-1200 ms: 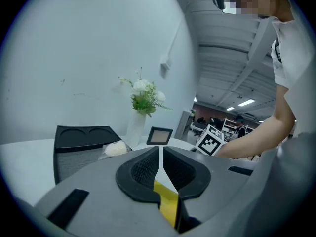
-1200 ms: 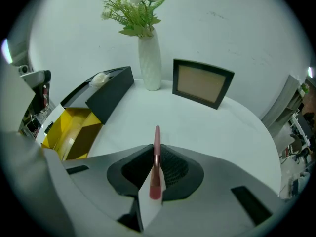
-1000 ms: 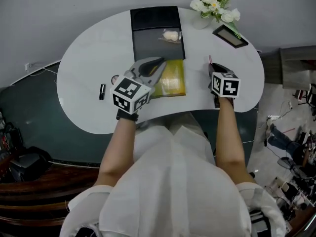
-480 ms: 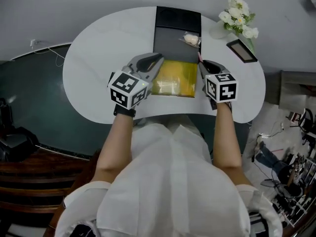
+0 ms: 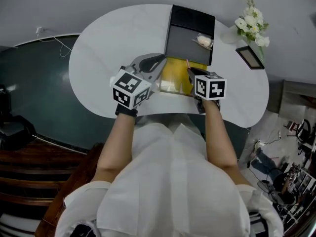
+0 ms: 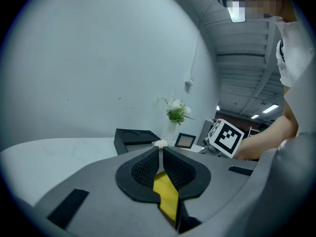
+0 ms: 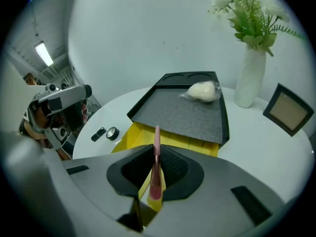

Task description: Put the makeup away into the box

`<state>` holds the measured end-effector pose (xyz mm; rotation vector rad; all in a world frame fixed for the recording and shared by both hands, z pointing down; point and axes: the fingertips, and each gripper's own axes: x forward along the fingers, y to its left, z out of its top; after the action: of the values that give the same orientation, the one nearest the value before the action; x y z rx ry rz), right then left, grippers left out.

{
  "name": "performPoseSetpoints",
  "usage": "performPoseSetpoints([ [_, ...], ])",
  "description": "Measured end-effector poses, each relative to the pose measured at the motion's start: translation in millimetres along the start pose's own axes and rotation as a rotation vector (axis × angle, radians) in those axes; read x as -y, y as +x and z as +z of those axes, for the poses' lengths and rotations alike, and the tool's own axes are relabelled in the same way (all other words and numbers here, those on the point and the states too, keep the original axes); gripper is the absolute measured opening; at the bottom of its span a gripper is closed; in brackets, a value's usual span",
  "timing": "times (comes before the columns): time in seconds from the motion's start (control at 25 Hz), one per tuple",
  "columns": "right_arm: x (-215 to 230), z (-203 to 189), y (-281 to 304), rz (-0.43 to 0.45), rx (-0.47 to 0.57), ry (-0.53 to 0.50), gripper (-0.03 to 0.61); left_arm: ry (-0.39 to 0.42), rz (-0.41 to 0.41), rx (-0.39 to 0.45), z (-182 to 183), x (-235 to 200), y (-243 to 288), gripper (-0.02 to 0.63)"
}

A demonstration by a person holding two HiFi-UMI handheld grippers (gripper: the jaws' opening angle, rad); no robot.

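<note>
The box lies open on the white table: a black tray [image 5: 186, 46] with a yellow part [image 5: 174, 77] in front of it. My right gripper [image 5: 190, 71] hangs over the yellow part's right side, shut on a thin pink makeup stick [image 7: 156, 138] that points toward the tray. My left gripper [image 5: 159, 60] is at the yellow part's left edge with its jaws together; yellow shows beneath them in the left gripper view [image 6: 160, 154]. A white puff [image 7: 202, 91] rests on the tray. A black lipstick [image 7: 98, 134] and a small round compact [image 7: 112, 132] lie on the table left of the box.
A white vase of flowers [image 5: 251, 24] and a small picture frame [image 5: 249, 57] stand at the table's far right. The table's curved front edge [image 5: 148, 113] is close to the person's body. Dark floor and clutter surround the table.
My right gripper has carried the pink stick leftward, from beside the box to over its yellow part. The left gripper stays at the box's left edge while the head view has swung.
</note>
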<state>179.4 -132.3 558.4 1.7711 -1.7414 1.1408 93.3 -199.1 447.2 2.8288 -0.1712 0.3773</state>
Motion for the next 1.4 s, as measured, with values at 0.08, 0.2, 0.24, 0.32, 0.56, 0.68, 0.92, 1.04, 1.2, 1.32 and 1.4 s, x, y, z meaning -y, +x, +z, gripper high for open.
performPoseSetpoints([
  [0.08,-8,-9,10,0.000,-0.045,0.005,0.046,-0.002,0.003,-0.001,-2,-3,-5,0.025],
  [0.2,-15,-19,26,-0.003,-0.112,0.026,0.046,-0.004,0.009,-0.004,-4,-9,-12,0.025],
  [0.24,-18,-21,32,0.000,-0.128,0.030,0.046,-0.004,0.011,-0.004,-5,-10,-15,0.025],
  [0.32,-24,-24,42,0.006,-0.153,0.031,0.046,-0.005,0.015,-0.005,-6,-13,-19,0.025],
  [0.56,-40,-26,64,0.018,-0.180,0.008,0.046,-0.014,0.033,-0.009,-12,-23,-33,0.025],
  [0.68,-43,-28,69,0.009,-0.198,-0.026,0.046,-0.018,0.043,-0.009,-14,-27,-40,0.025],
  [0.92,-45,-27,70,0.008,-0.210,-0.062,0.046,-0.025,0.061,-0.003,-16,-34,-49,0.025],
  [1.04,-46,-28,70,0.012,-0.215,-0.072,0.052,-0.024,0.060,0.002,-15,-34,-50,0.025],
  [1.2,-47,-27,69,0.013,-0.211,-0.071,0.075,-0.023,0.061,0.010,-13,-35,-51,0.025],
  [1.32,-50,-22,65,0.023,-0.192,-0.060,0.100,-0.024,0.063,0.012,-13,-36,-54,0.025],
  [1.4,-52,-17,61,0.030,-0.172,-0.060,0.106,-0.026,0.066,0.014,-13,-37,-55,0.025],
])
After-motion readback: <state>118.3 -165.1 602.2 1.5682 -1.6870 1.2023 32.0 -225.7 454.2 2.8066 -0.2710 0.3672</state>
